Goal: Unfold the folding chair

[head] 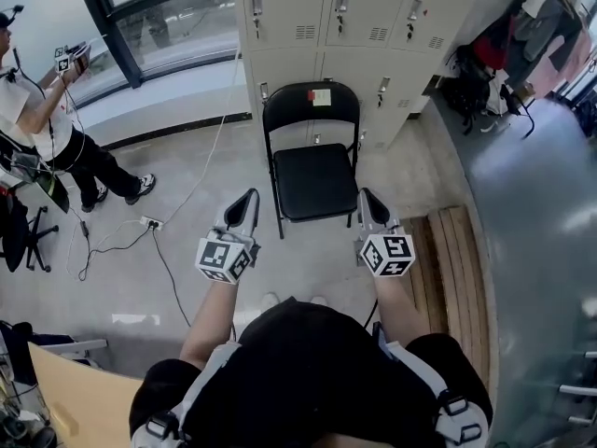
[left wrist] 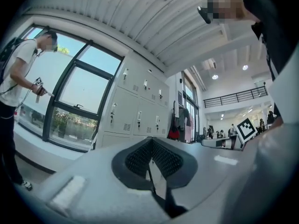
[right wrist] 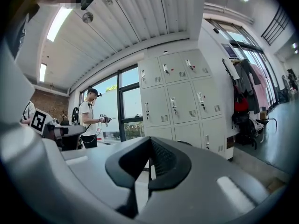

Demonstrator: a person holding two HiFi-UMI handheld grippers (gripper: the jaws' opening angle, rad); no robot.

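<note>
Folding chair (head: 314, 180) stands unfolded, nothing holding it.
Sits in front of lockers (head: 364, 17); L gripper (head: 250, 198) + R gripper (head: 366, 198) jaws together, empty, near seat's 2 front corners, not touching.

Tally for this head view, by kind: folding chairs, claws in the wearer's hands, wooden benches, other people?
Folding chair: 1
Claws: 2 (left claw, right claw)
Wooden bench: 1
Bystander: 1
Total: 5

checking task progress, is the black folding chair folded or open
Open: the black metal folding chair stands on its legs with its seat down flat.
</note>
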